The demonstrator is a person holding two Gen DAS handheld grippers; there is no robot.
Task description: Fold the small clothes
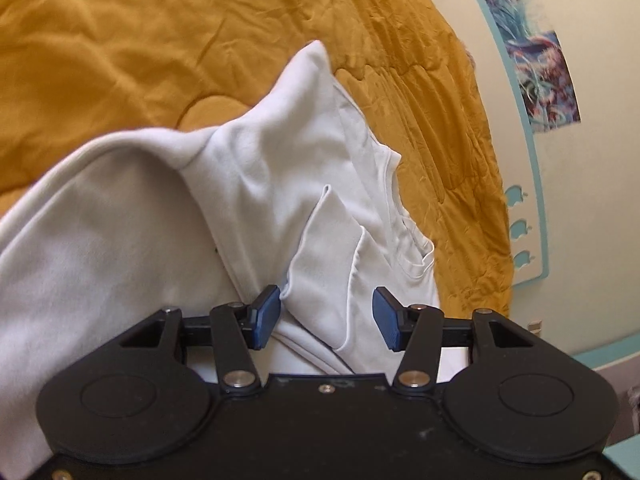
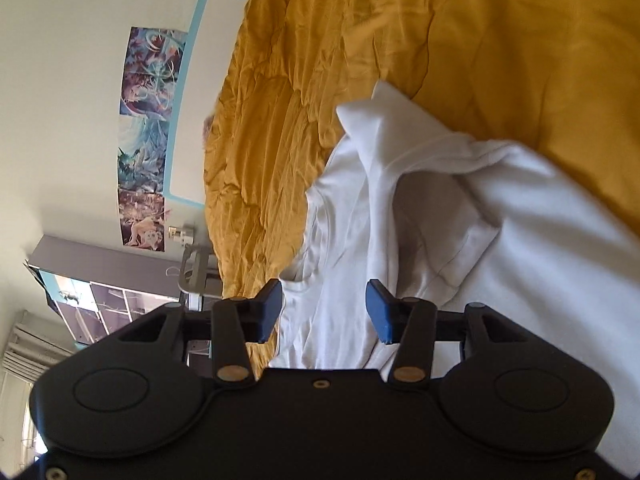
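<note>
Looking along the left gripper (image 1: 326, 318), I saw its jaws standing wide apart, the blue pads (image 1: 266, 317) gripping nothing. Between them and just beyond lay a folded flap of the white garment (image 1: 248, 184); its hemmed edge came close to the left pad, though I could not tell whether it touched. To the left of the jaws the cloth rose in a big rounded billow, and straight ahead it ran up to a raised point. Past that spread the mustard-yellow quilt (image 1: 120, 40) of the bed, and far to the right of the jaws stood a pale wall with a strip of posters (image 1: 536, 52).

On the right gripper (image 2: 324, 312) the jaws were also parted, somewhat less widely, holding nothing. The white garment (image 2: 400, 208) lay between and ahead of them, a shadowed fold just beyond the right pad and a bulk of cloth off to the right. Beyond it the quilt (image 2: 360, 40) stretched away; far to the left of the jaws were the wall and its posters (image 2: 148, 136).
</note>
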